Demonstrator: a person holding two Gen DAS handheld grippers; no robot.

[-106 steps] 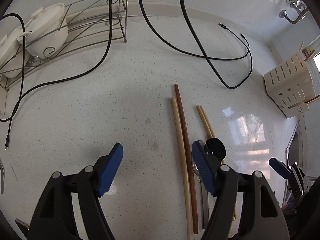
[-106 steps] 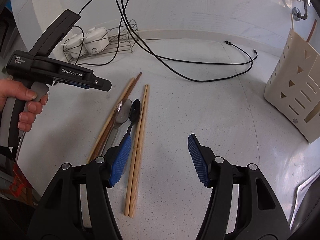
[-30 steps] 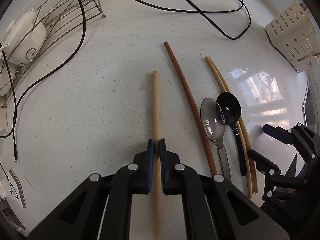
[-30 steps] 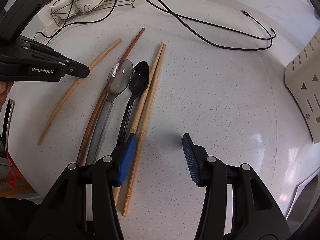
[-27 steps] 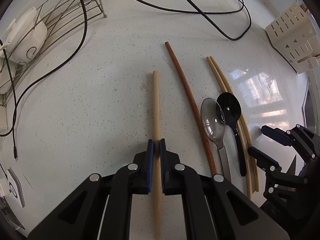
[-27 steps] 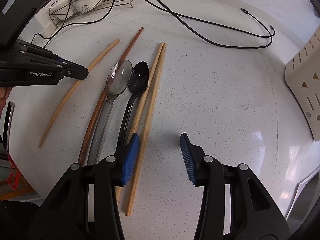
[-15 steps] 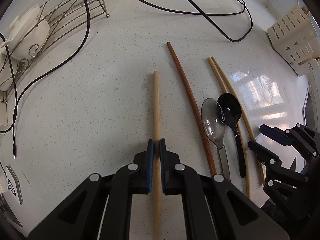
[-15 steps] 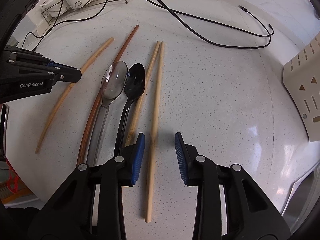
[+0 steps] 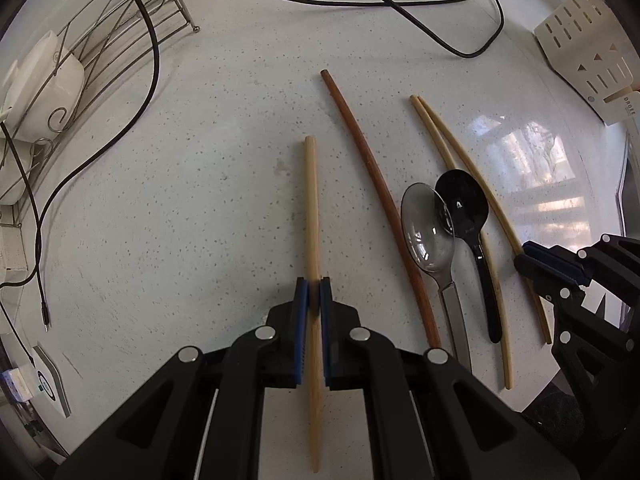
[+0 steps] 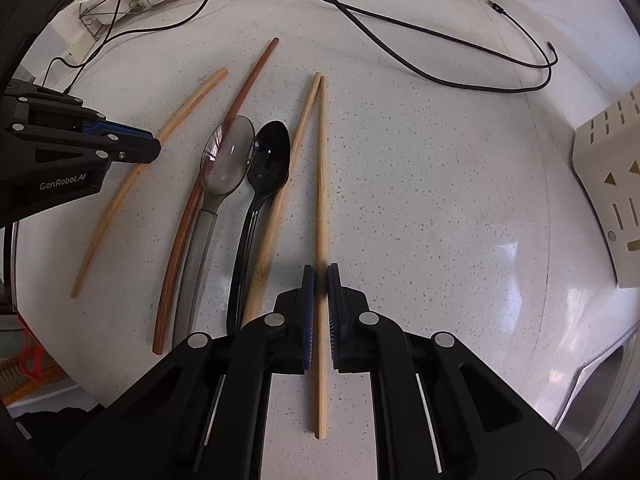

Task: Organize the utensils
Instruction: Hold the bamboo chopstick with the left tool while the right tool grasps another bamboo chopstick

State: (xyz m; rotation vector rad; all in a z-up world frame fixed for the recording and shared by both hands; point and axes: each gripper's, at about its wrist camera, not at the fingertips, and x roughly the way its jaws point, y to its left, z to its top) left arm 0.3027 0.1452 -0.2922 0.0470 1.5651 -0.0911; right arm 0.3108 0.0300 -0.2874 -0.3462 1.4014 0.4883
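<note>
My left gripper (image 9: pixel 314 292) points down at the white counter and is shut on a pale wooden chopstick (image 9: pixel 311 200). To its right lie a dark brown chopstick (image 9: pixel 372 184), a clear grey spoon (image 9: pixel 426 232) and a black spoon (image 9: pixel 464 200). My right gripper (image 10: pixel 320 276) is closing its jaws on a light bamboo chopstick (image 10: pixel 321 160), and the pads press on its shaft. That chopstick's mate (image 10: pixel 292 152) lies just left of it, beside the black spoon (image 10: pixel 268 160). The left gripper (image 10: pixel 148 144) shows at the left edge of the right wrist view.
A cream slotted utensil holder (image 10: pixel 608 184) stands at the right. A wire rack (image 9: pixel 80 64) with white bowls is at the back left. Black cables (image 9: pixel 400 4) trail across the far counter. A sink rim (image 10: pixel 592 400) shows at the lower right.
The right jaws have closed from wide apart onto the right-hand bamboo chopstick, which now lies slightly apart from its mate. The left gripper has kept its grip and place.
</note>
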